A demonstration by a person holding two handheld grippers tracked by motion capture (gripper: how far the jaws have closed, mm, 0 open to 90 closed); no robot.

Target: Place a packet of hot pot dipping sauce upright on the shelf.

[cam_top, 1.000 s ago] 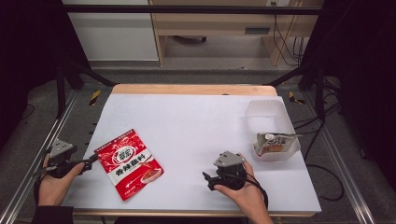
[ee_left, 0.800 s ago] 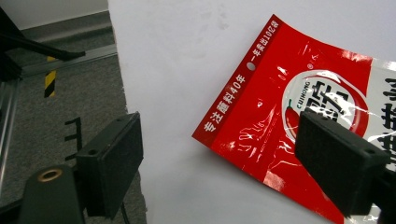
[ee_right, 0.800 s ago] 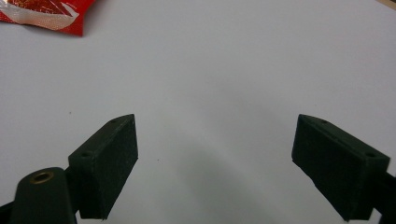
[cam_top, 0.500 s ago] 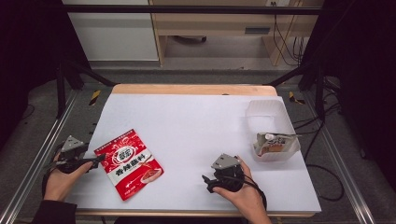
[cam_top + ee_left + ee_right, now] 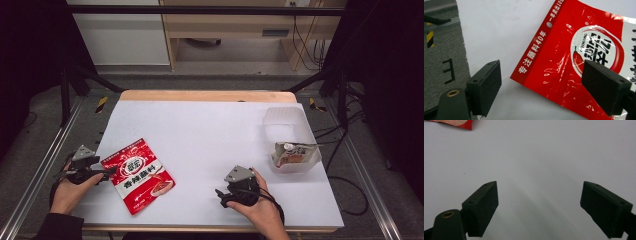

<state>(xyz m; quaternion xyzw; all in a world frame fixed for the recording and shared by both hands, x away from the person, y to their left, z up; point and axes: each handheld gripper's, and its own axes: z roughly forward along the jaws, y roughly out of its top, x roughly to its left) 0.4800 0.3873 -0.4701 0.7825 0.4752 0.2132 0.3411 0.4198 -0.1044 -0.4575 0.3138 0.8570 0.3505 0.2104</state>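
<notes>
Left gripper [image 5: 107,173] nearer "40年" sachet [image 5: 138,175]

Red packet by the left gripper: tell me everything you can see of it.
The red packet is a glossy, flat foil-like pouch with white print, a round white logo with a chilli, and a small hang hole near its top edge. It lies flat and skewed on the white table, front left. The left gripper, jaws open, straddles its corner without pressing it.

Lab: framed test table [image 5: 210,125], trailing cables [image 5: 305,45]
</notes>
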